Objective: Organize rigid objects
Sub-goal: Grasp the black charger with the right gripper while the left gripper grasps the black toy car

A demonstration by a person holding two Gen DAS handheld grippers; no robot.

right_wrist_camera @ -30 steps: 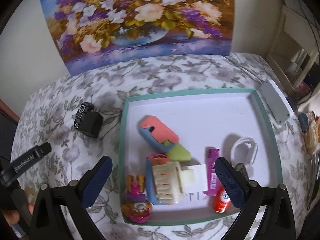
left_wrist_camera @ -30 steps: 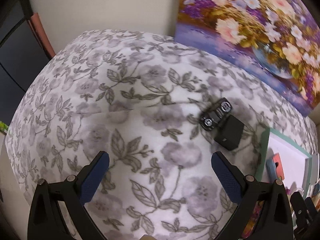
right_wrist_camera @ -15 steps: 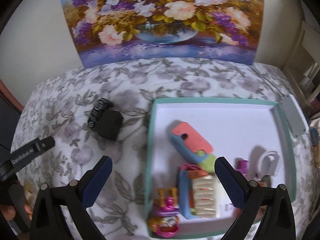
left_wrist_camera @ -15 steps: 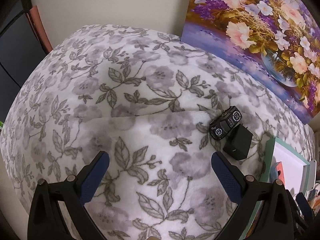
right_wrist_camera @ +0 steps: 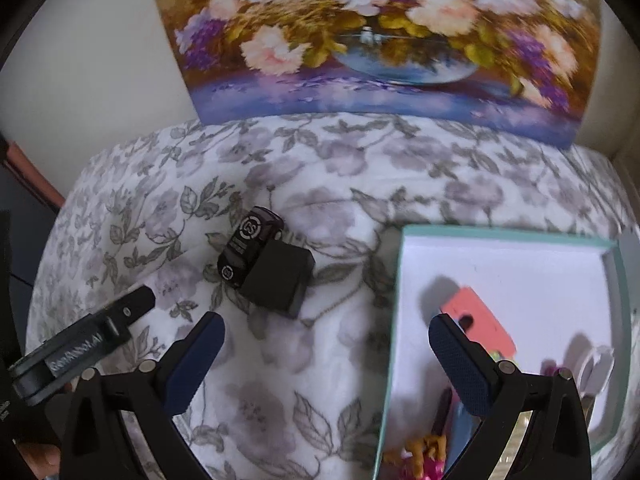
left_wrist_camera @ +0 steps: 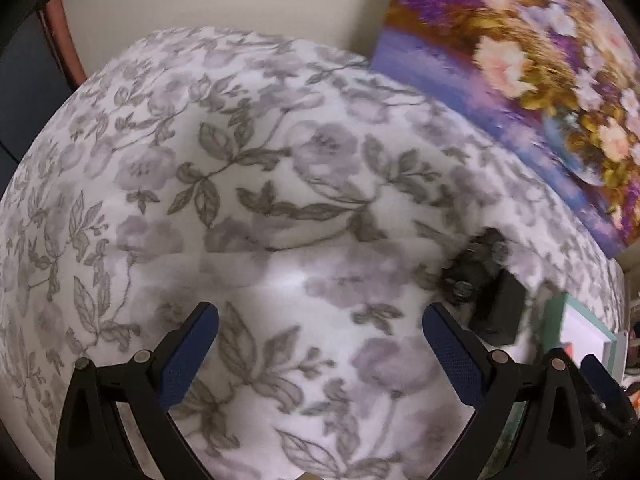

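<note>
Both grippers, left [left_wrist_camera: 320,344] and right [right_wrist_camera: 326,346], have spread jaws; small black toy car [right_wrist_camera: 250,246] touches black plastic cube [right_wrist_camera: 280,278] at 11 o'clock.

Floral painting [right_wrist_camera: 384,36] propped upright against pale wall [right_wrist_camera: 92,64], bottom edge touching grey-and-white flowered bedspread [left_wrist_camera: 248,184]; reddish-brown board edge [left_wrist_camera: 60,36] far left, beside dark panel

Left gripper [left_wrist_camera: 320,336] jaws spread wide over floral cloth [left_wrist_camera: 248,200]; toy car [left_wrist_camera: 476,268] touches black block [left_wrist_camera: 498,312].
</note>
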